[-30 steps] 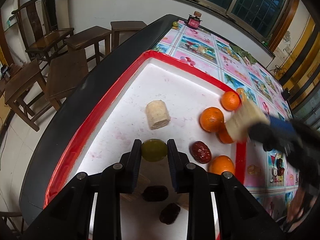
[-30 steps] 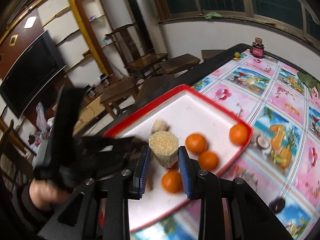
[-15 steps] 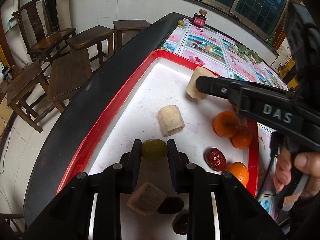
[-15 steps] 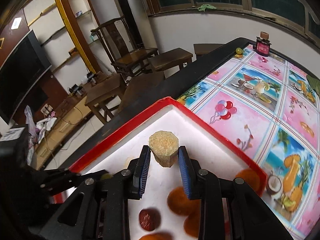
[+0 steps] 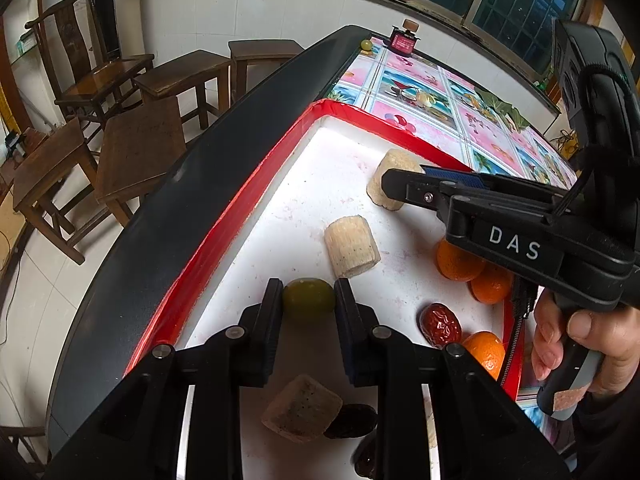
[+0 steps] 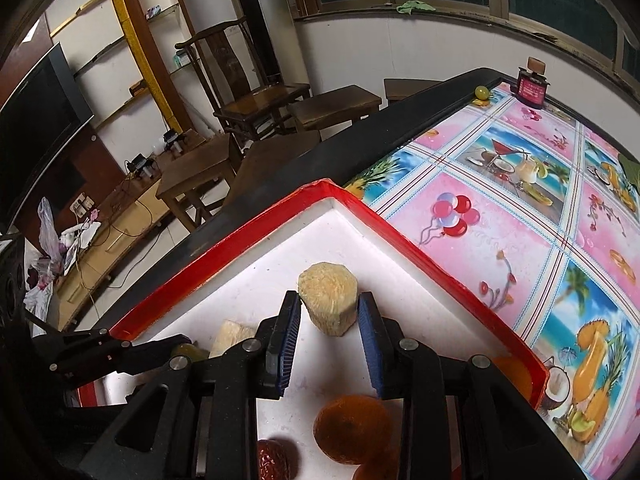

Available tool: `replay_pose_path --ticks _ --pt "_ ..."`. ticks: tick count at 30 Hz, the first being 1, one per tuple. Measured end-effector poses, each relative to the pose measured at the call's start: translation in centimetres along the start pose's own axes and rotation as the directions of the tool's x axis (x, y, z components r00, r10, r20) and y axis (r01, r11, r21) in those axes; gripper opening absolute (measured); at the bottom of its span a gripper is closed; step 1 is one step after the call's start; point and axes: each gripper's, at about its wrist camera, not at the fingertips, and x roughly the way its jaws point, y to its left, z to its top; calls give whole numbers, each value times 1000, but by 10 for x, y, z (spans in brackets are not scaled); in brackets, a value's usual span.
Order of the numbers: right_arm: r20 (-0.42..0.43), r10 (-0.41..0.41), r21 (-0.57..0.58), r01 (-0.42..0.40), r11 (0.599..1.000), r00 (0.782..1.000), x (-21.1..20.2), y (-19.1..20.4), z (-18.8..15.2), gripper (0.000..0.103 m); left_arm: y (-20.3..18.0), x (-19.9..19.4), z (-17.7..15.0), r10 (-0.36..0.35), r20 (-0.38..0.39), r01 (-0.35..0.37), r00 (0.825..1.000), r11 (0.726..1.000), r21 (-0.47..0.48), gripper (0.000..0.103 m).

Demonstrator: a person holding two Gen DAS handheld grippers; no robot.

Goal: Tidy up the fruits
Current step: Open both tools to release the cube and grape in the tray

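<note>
A white tray with a red rim (image 5: 256, 184) lies on the table. My left gripper (image 5: 309, 300) is shut on a green fruit (image 5: 309, 295), low over the tray's near left part. My right gripper (image 6: 328, 312) has a pale sugarcane chunk (image 6: 327, 298) between its pads, resting on the tray near its far corner (image 6: 328, 192); the jaws stand slightly apart from it. The same chunk (image 5: 390, 178) shows in the left wrist view. Another cane chunk (image 5: 351, 246) lies mid-tray, a third (image 5: 302, 408) under my left gripper. Oranges (image 5: 458, 262), a red date (image 5: 440, 325) and dark dates (image 5: 352, 421) lie on the tray.
The table has a black edge (image 5: 192, 184) and a pink fruit-print cloth (image 6: 520, 208). A red jar (image 6: 530, 86) and a small green fruit (image 6: 481, 92) stand at the far corner. Wooden stools and a chair (image 5: 96, 80) are beside the table.
My right gripper moved the cane chunk over the tray to its far corner and lowered it onto the surface; its jaws have loosened. My left gripper kept the green fruit and drifted slightly.
</note>
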Motion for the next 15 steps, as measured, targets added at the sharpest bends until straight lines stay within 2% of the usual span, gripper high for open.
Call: replay_pose_path --ticks 5,6,8,9,11,15 --pt "15 15 22 -15 1000 1000 -4 -2 -2 34 1 0 1 -2 -1 2 1000 1000 -13 24" --pt "22 21 28 -22 999 1000 -6 -3 -2 40 1 0 2 -1 -1 1 1000 1000 -15 24" --pt "37 24 33 -26 999 999 -12 -3 -2 47 0 0 1 5 -3 -5 1000 1000 -15 26" --pt "42 23 33 -25 999 999 -15 -3 -2 47 0 -1 1 12 -4 -12 1000 1000 -14 31" --pt "54 27 27 -28 999 998 -24 -2 -4 47 -2 -2 -1 23 2 -23 1000 1000 -13 56" --pt "82 48 30 -50 998 996 -45 -2 -11 51 -3 -10 -4 21 22 -21 1000 1000 -17 60"
